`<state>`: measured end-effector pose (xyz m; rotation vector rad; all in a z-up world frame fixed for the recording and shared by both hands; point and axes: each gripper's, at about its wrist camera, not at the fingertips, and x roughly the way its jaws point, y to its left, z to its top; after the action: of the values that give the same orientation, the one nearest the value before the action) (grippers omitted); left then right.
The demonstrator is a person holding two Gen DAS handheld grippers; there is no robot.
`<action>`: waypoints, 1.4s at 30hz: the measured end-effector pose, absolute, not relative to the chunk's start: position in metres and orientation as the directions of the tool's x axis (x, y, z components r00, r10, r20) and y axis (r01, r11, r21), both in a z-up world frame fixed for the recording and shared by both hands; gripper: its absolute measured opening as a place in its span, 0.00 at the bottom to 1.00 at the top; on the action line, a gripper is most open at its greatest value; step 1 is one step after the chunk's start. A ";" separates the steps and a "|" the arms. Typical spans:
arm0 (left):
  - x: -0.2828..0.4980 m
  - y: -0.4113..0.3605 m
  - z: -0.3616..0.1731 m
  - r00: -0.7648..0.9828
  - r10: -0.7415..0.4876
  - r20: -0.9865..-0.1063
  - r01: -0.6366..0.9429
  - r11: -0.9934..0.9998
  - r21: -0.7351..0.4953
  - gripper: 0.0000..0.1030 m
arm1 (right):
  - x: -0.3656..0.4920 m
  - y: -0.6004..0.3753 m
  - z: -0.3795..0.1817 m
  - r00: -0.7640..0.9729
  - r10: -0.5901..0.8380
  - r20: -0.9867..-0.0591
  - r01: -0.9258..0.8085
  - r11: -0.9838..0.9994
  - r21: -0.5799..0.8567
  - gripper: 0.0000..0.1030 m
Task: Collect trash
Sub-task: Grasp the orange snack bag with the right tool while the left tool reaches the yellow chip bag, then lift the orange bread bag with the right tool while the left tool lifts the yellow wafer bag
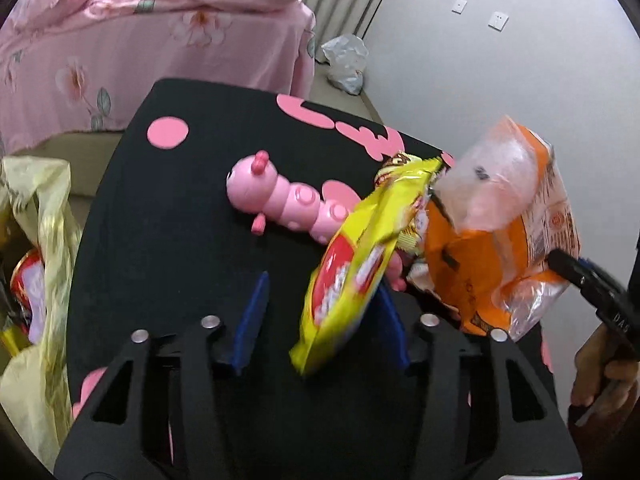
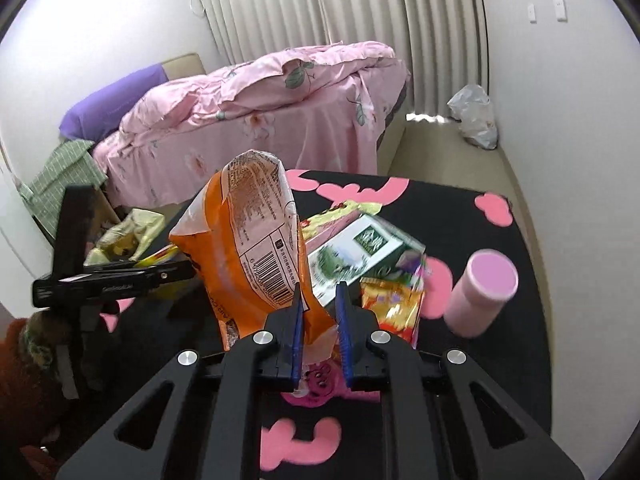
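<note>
My left gripper [image 1: 320, 300] is open over the black table [image 1: 168, 216]; a yellow snack packet [image 1: 352, 276] hangs tilted against its right finger, ungripped. My right gripper [image 2: 318, 312] is shut on an orange plastic wrapper [image 2: 248, 240] and holds it up above the table; the wrapper also shows in the left wrist view [image 1: 496, 232]. A pale yellow trash bag [image 1: 40, 272] with wrappers inside stands open at the table's left edge. More packets [image 2: 392, 304] and a green-and-white carton [image 2: 360, 252] lie on the table behind the wrapper.
A pink caterpillar toy [image 1: 280, 200] lies on the table. A pink cylinder container [image 2: 480, 292] stands at the right. A bed with pink bedding [image 2: 260, 120] is behind, a white plastic bag [image 2: 476, 120] on the floor by the curtain.
</note>
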<state>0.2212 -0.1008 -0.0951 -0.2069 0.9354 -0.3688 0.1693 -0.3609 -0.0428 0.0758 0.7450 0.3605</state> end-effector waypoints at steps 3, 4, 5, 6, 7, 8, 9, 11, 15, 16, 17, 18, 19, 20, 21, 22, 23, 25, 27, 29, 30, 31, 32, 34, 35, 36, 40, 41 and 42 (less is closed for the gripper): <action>0.203 -0.100 -0.090 0.537 -0.411 -0.737 0.251 0.911 -0.326 0.43 | 0.154 -0.364 -0.046 0.670 0.350 -0.655 -0.282 0.936 0.211 0.14; 0.199 -0.100 -0.088 0.541 -0.401 -0.739 0.254 0.916 -0.312 0.43 | 0.148 -0.365 -0.049 0.669 0.344 -0.659 -0.279 0.938 0.207 0.14; 0.193 -0.100 -0.085 0.548 -0.389 -0.741 0.254 0.921 -0.295 0.42 | 0.142 -0.366 -0.051 0.665 0.343 -0.663 -0.274 0.938 0.211 0.14; 0.188 -0.099 -0.083 0.555 -0.384 -0.738 0.254 0.923 -0.290 0.40 | 0.138 -0.367 -0.054 0.659 0.348 -0.667 -0.269 0.937 0.224 0.14; 0.183 -0.098 -0.080 0.561 -0.384 -0.734 0.255 0.923 -0.288 0.40 | 0.133 -0.370 -0.057 0.652 0.357 -0.668 -0.262 0.934 0.243 0.14; 0.180 -0.097 -0.078 0.564 -0.383 -0.732 0.255 0.923 -0.286 0.40 | 0.127 -0.372 -0.060 0.648 0.360 -0.671 -0.254 0.933 0.256 0.14; 0.177 -0.096 -0.076 0.569 -0.382 -0.729 0.258 0.924 -0.283 0.39 | 0.122 -0.374 -0.062 0.646 0.360 -0.673 -0.247 0.933 0.262 0.14; 0.174 -0.095 -0.072 0.573 -0.391 -0.720 0.272 0.920 -0.283 0.39 | 0.110 -0.378 -0.066 0.641 0.352 -0.682 -0.230 0.936 0.267 0.14; 0.164 -0.086 -0.060 0.586 -0.474 -0.658 0.322 0.881 -0.348 0.40 | 0.087 -0.383 -0.072 0.618 0.374 -0.691 -0.221 0.927 0.303 0.14; 0.164 -0.085 -0.059 0.589 -0.480 -0.651 0.323 0.877 -0.355 0.41 | 0.081 -0.385 -0.074 0.616 0.377 -0.692 -0.216 0.925 0.312 0.14; 0.164 -0.084 -0.060 0.592 -0.475 -0.651 0.319 0.880 -0.353 0.43 | 0.076 -0.388 -0.076 0.618 0.375 -0.691 -0.204 0.925 0.320 0.15; 0.165 -0.085 -0.060 0.593 -0.467 -0.656 0.314 0.885 -0.345 0.44 | 0.072 -0.392 -0.079 0.623 0.367 -0.690 -0.181 0.927 0.329 0.15; 0.166 -0.085 -0.062 0.593 -0.459 -0.662 0.311 0.888 -0.338 0.44 | 0.070 -0.395 -0.081 0.626 0.364 -0.690 -0.167 0.926 0.337 0.16; 0.169 -0.088 -0.065 0.588 -0.449 -0.673 0.312 0.893 -0.324 0.44 | 0.067 -0.399 -0.082 0.630 0.364 -0.686 -0.153 0.924 0.349 0.20; 0.170 -0.091 -0.067 0.584 -0.443 -0.681 0.317 0.896 -0.311 0.44 | 0.065 -0.402 -0.083 0.638 0.364 -0.679 -0.145 0.922 0.358 0.32; 0.173 -0.095 -0.070 0.577 -0.434 -0.692 0.326 0.899 -0.292 0.44 | 0.062 -0.406 -0.083 0.654 0.362 -0.665 -0.137 0.920 0.366 0.39; 0.178 -0.102 -0.074 0.568 -0.418 -0.709 0.338 0.904 -0.262 0.44 | 0.061 -0.408 -0.083 0.664 0.362 -0.654 -0.136 0.919 0.370 0.46; 0.188 -0.112 -0.081 0.567 -0.363 -0.740 0.340 0.921 -0.191 0.44 | 0.058 -0.409 -0.080 0.683 0.354 -0.639 -0.139 0.922 0.361 0.46; 0.199 -0.121 -0.089 0.566 -0.331 -0.755 0.344 0.927 -0.149 0.44 | 0.058 -0.407 -0.078 0.692 0.339 -0.638 -0.142 0.930 0.339 0.48; 0.209 -0.129 -0.094 0.535 -0.346 -0.771 0.366 0.917 -0.158 0.44 | 0.057 -0.404 -0.077 0.707 0.307 -0.637 -0.141 0.944 0.298 0.52; 0.211 -0.132 -0.095 0.524 -0.351 -0.776 0.376 0.913 -0.159 0.44 | 0.057 -0.403 -0.077 0.717 0.286 -0.636 -0.135 0.952 0.275 0.52; 0.212 -0.137 -0.097 0.508 -0.357 -0.784 0.393 0.906 -0.157 0.44 | 0.056 -0.403 -0.078 0.721 0.277 -0.635 -0.136 0.955 0.263 0.52; 0.212 -0.139 -0.099 0.498 -0.363 -0.788 0.404 0.901 -0.160 0.43 | 0.056 -0.401 -0.080 0.720 0.273 -0.638 -0.143 0.958 0.249 0.52; 0.207 -0.142 -0.103 0.480 -0.381 -0.790 0.415 0.892 -0.177 0.29 | 0.057 -0.398 -0.084 0.707 0.259 -0.658 -0.147 0.964 0.220 0.52; 0.204 -0.142 -0.105 0.474 -0.379 -0.795 0.414 0.893 -0.179 0.18 | 0.058 -0.396 -0.086 0.701 0.246 -0.670 -0.148 0.969 0.200 0.52; 0.201 -0.143 -0.106 0.475 -0.377 -0.795 0.410 0.894 -0.179 0.13 | 0.058 -0.394 -0.087 0.698 0.237 -0.676 -0.151 0.971 0.184 0.52; 0.182 -0.135 -0.096 0.509 -0.399 -0.763 0.395 0.896 -0.205 0.06 | 0.058 -0.396 -0.087 0.691 0.259 -0.675 -0.166 0.965 0.201 0.52; 0.175 -0.131 -0.092 0.520 -0.411 -0.749 0.389 0.895 -0.221 0.05 | 0.059 -0.397 -0.087 0.692 0.272 -0.669 -0.169 0.962 0.216 0.52; 0.168 -0.128 -0.088 0.530 -0.420 -0.737 0.383 0.894 -0.234 0.05 | 0.060 -0.399 -0.087 0.694 0.278 -0.665 -0.165 0.959 0.229 0.52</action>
<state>0.1684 -0.1276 -0.0885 -0.0455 0.8916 -0.4790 0.0599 -0.3991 -0.0869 0.1565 0.7659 0.2481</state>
